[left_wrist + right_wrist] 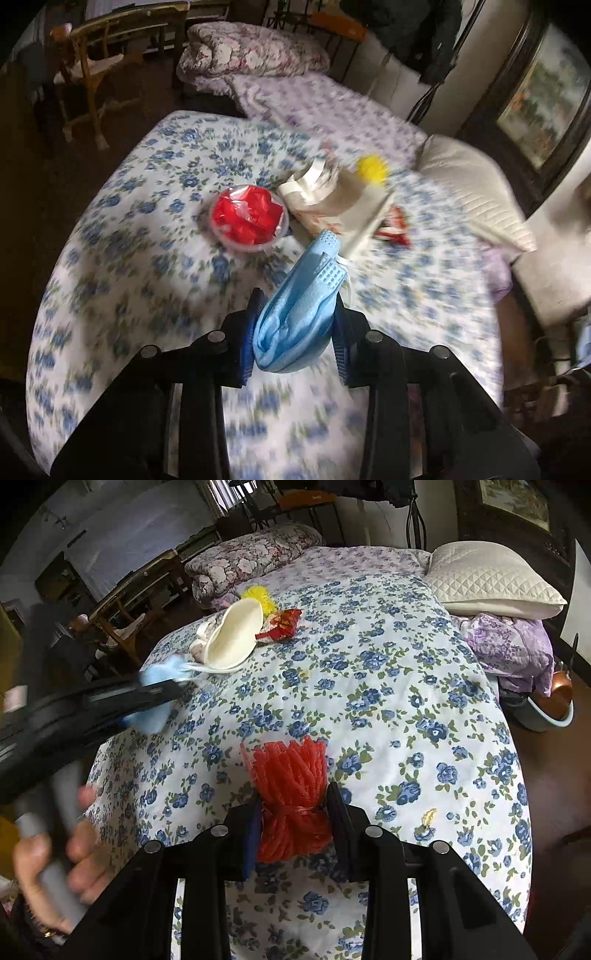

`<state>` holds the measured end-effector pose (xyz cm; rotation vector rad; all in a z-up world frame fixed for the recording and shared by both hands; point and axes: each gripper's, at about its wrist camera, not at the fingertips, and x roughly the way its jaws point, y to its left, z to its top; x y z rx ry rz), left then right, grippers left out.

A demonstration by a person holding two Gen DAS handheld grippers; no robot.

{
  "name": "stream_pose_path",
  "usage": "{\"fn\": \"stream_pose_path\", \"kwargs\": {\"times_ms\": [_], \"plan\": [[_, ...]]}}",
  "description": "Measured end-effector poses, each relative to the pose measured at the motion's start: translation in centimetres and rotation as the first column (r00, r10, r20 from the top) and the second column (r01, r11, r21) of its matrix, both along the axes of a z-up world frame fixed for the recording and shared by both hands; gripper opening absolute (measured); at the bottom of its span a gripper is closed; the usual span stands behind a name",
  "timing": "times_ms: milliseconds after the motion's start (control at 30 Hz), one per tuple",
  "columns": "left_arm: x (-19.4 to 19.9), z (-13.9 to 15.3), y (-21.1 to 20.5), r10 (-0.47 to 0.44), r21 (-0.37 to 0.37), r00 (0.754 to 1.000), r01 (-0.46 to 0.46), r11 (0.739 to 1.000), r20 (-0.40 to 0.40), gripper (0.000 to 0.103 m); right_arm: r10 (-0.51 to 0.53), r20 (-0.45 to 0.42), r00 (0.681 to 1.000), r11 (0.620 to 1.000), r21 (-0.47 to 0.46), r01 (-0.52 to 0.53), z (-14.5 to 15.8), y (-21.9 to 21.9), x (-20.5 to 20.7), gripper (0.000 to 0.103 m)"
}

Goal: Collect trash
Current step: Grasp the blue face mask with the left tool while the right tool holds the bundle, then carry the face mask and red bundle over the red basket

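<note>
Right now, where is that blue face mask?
The blue face mask is pinched in the left gripper, held above the flowered bedspread, near the clear cup of red scraps.

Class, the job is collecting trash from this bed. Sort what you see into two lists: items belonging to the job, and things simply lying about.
Job items:
blue face mask, in the left hand-held gripper
red mesh net, in the right hand-held gripper
red snack wrapper
clear cup with red plastic

Lying about:
white pillow
folded floral quilt
wooden chair
</note>
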<state>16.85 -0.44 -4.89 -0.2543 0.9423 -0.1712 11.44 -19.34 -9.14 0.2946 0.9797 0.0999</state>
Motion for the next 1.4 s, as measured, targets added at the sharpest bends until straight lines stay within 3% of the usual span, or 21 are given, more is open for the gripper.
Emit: {"fn": "stream_pose_path", "kwargs": {"times_ms": [100, 267, 633, 933, 1133, 1233, 1400], "plan": [[-4.2, 2.5, 0.7, -0.016, 0.005, 0.997, 0.016, 1.0, 0.075, 0.035, -0.013, 0.009, 1.0, 1.0, 0.017, 0.013, 0.2, -0.5, -0.1, 0.034], [-8.1, 3.3, 1.3, -0.027, -0.015, 0.994, 0.029, 0.999, 0.11, 0.035, -0.006, 0.027, 1.0, 1.0, 0.027, 0.006, 0.5, -0.5, -0.2, 0.034], [-8.4, 3.0, 0.5, -0.049, 0.003, 0.992, 0.049, 0.999, 0.116, 0.035, -0.004, 0.042, 0.999, 1.0, 0.023, 0.003, 0.7, -0.1, -0.3, 0.033], [-10.8, 5.4, -0.9, -0.073, 0.014, 0.987, 0.072, 0.997, 0.143, 0.035, -0.06, 0.155, 0.986, 0.998, 0.033, 0.056, 2.6, -1.3, -1.8, 0.033], [-13.8, 7.5, -2.9, -0.125, 0.052, 0.977, 0.118, 0.992, 0.172, 0.035, -0.115, 0.212, 0.97, 0.987, 0.131, 0.088, 4.4, -3.2, -4.3, 0.033], [-15.4, 8.7, -4.6, -0.174, 0.079, 0.966, 0.161, 0.984, 0.193, 0.035, -0.145, 0.247, 0.958, 0.979, 0.173, 0.104, 6.3, -5.0, -7.1, 0.033], [-17.5, 9.1, -9.7, -0.294, 0.091, 0.937, 0.282, 0.955, 0.189, 0.035, -0.213, 0.306, 0.928, 0.972, 0.162, 0.17, 9.0, -11.1, -14.0, 0.033]]}}
